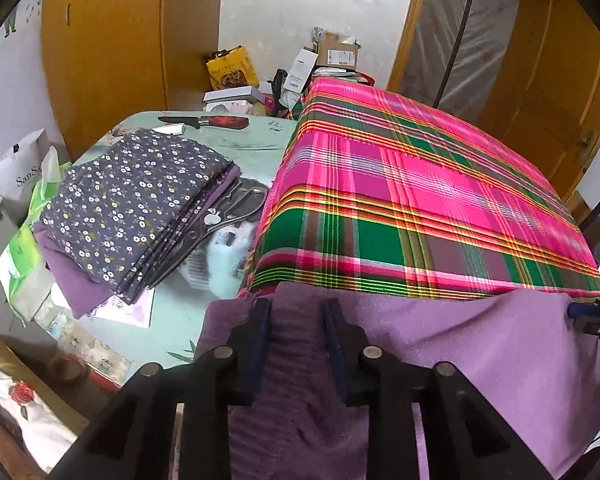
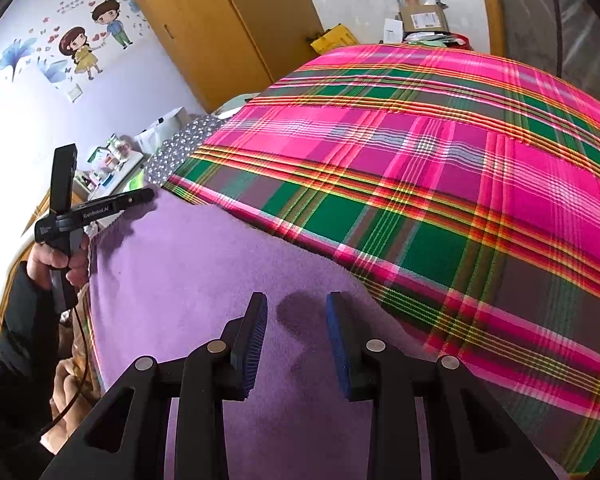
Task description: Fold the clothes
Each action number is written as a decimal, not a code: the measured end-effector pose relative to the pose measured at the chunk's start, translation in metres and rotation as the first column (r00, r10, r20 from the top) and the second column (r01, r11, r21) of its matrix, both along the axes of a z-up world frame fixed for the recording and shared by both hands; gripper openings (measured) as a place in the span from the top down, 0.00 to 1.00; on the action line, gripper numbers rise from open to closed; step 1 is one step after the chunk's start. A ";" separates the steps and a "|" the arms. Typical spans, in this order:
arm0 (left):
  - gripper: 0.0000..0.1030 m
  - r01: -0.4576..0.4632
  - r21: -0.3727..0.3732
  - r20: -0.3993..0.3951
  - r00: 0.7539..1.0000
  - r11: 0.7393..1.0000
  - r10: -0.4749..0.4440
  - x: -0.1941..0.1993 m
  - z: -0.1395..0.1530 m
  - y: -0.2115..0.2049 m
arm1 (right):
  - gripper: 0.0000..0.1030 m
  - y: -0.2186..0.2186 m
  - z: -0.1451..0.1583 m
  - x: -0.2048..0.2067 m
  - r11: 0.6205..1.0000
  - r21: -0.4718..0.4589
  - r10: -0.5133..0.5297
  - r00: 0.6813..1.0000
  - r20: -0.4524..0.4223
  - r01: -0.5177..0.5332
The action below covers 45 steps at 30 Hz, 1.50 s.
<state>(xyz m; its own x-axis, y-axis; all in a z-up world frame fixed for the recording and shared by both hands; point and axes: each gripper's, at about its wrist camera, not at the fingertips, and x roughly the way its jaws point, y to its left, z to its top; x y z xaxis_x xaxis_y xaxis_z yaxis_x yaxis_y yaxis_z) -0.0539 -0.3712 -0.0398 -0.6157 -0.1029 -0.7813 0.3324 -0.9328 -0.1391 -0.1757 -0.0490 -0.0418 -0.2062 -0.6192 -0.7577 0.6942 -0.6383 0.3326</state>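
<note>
Left wrist view: left hand-held gripper [image 1: 296,312] spread, blue pads [image 1: 263,320] apart, ribbed hem of purple garment [image 1: 480,344] lying between them without being pinched. Garment spread flat on near edge of surface draped in pink-and-green plaid cloth [image 1: 420,200]. At far right edge, tip of right hand-held gripper [image 1: 592,314] just beside garment's right corner. Left of plaid surface, bench [image 1: 260,136] with pale green cover, carrying stack of folded clothes [image 1: 140,208]: floral navy piece on top, purple piece underneath. Metal scissors [image 1: 236,204] just beside stack on right, partly tucked under it. Knife with red handle [image 1: 208,121] at far side of bench. Beyond, boxes and yellow bag [image 1: 232,67] against wall, wooden wardrobe [image 1: 108,40] at far left.

Right wrist view: right hand-held gripper [image 2: 296,320] half spread, hovering over purple garment [image 2: 188,272], nothing between blue pads [image 2: 256,332]; whether tips touch fabric, cannot tell. Left hand-held gripper [image 2: 148,194] at left, at garment's far-left corner, held by a hand [image 2: 56,260] in dark sleeve. Plaid cloth [image 2: 440,168] filling right and far side. Cartoon wall stickers [image 2: 92,36] at far left.
</note>
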 end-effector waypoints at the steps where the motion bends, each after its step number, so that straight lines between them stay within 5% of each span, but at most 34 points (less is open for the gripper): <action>1: 0.77 -0.001 -0.001 -0.004 1.000 1.000 0.001 0.000 0.000 0.000 | 0.70 0.000 0.000 0.000 1.000 0.001 -0.001 1.000 0.000 0.001; 6: 0.79 -0.059 0.071 -0.082 0.995 0.996 0.065 0.007 0.006 -0.016 | 0.70 0.001 0.000 0.000 1.000 0.001 -0.004 1.000 -0.002 0.004; 15: 0.72 -0.037 0.263 -0.095 0.993 0.964 0.064 0.016 -0.003 -0.041 | 0.70 0.011 0.002 0.003 1.000 -0.002 -0.024 1.000 -0.004 0.024; 21: 0.73 -0.124 0.214 -0.159 0.974 0.969 0.160 0.066 0.019 -0.044 | 0.70 0.017 0.000 0.006 0.999 -0.009 -0.035 0.999 0.008 0.035; 24: 0.73 -0.069 0.172 -0.198 0.975 0.983 0.103 0.088 0.028 -0.021 | 0.70 0.018 0.000 0.009 0.999 -0.013 -0.031 0.999 0.008 0.031; 29: 0.74 -0.002 0.084 -0.093 0.996 0.996 0.010 0.100 0.000 0.014 | 0.70 0.016 -0.001 0.013 1.000 -0.018 -0.015 1.000 0.013 0.016; 33: 0.87 -0.044 0.092 -0.114 0.992 0.995 0.054 0.121 -0.002 0.007 | 0.70 0.017 0.001 0.018 1.000 -0.019 -0.003 1.000 0.003 0.003; 40: 0.88 -0.079 0.074 -0.144 0.986 0.994 0.089 0.124 0.016 0.018 | 0.69 0.036 0.000 0.026 0.997 -0.059 -0.045 0.999 -0.019 0.044; 43: 0.88 -0.006 0.067 -0.163 0.986 0.998 0.017 0.112 0.019 0.043 | 0.53 0.046 -0.002 0.030 0.994 -0.085 -0.068 0.998 -0.014 0.067; 45: 0.88 0.040 0.061 -0.154 0.988 0.997 -0.031 0.104 0.015 0.058 | 0.53 0.052 -0.002 0.032 0.994 -0.085 -0.075 0.997 -0.011 0.074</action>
